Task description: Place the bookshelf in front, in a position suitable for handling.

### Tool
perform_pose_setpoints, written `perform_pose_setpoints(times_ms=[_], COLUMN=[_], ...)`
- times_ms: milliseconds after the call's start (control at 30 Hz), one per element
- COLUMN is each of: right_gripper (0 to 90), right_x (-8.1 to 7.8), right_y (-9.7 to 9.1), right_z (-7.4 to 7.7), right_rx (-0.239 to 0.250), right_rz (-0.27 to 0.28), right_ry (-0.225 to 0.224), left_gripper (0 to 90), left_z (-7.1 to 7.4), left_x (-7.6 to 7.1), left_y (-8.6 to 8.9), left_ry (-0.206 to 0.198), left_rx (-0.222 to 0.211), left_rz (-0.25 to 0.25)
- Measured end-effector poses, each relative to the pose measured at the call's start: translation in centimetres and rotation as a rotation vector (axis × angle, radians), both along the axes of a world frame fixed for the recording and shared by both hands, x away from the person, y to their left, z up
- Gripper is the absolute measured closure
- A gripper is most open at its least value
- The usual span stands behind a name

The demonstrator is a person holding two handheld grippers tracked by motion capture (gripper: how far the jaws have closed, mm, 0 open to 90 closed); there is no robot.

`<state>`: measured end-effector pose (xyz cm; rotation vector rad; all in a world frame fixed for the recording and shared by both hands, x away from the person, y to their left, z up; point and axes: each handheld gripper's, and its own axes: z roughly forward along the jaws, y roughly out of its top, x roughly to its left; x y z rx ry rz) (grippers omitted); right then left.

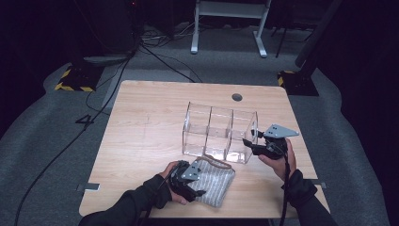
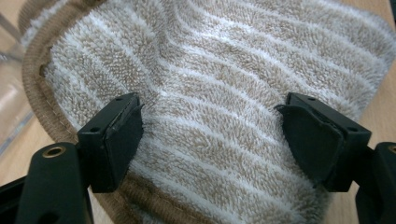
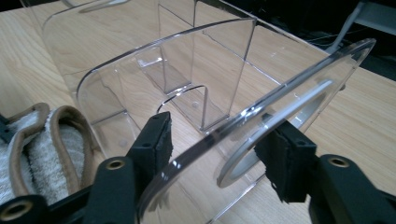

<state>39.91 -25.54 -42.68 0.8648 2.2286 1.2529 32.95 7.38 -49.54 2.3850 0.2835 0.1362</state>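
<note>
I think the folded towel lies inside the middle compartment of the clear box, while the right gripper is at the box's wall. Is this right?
Not quite. The towel lies on the table in front of the clear box, outside it, as the high view shows. The right gripper is indeed at the box's wall.

A light wooden table (image 1: pixel 141 127) with a round cable hole (image 1: pixel 237 97) stands on grey carpet (image 1: pixel 42 136). Black cables (image 1: pixel 108 89) cross the floor beyond it. A white desk frame (image 1: pixel 226 28) stands at the back, yellow-black striped bases (image 1: pixel 75 77) flank the table, and darkness surrounds everything
</note>
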Motion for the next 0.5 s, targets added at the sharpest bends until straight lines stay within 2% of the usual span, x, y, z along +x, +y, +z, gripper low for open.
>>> perform_pose_setpoints(times_ms=[67,200,267,300,400,500], right_gripper=[49.2,50.2,51.4,51.7,52.4,53.7], right_x=[-0.2,-0.7,-1.0,-1.2,-1.4,-1.7], right_y=[-0.3,-0.3,-0.4,-0.4,-0.6,-0.6], right_z=[0.0,0.1,0.2,0.2,0.2,0.3], right_rx=[0.014,-0.002,-0.023,-0.026,-0.025,-0.033], right_rz=[0.02,0.034,0.039,0.038,0.036,0.028], right_ry=[0.011,0.003,-0.002,-0.003,-0.008,-0.007], left_gripper=[22.3,24.5,25.5,25.8,31.2,31.4], left_z=[0.2,0.7,0.8,0.8,1.0,1.1], left_x=[0.0,0.2,0.3,0.3,0.3,0.4], left_y=[0.0,0.4,0.7,1.3,2.1,3.1], left_ry=[0.002,0.01,0.01,0.0,0.01,0.01], left_rx=[0.026,0.067,0.075,0.077,0.073,0.065], left_rz=[0.012,0.038,0.053,0.081,0.107,0.144])
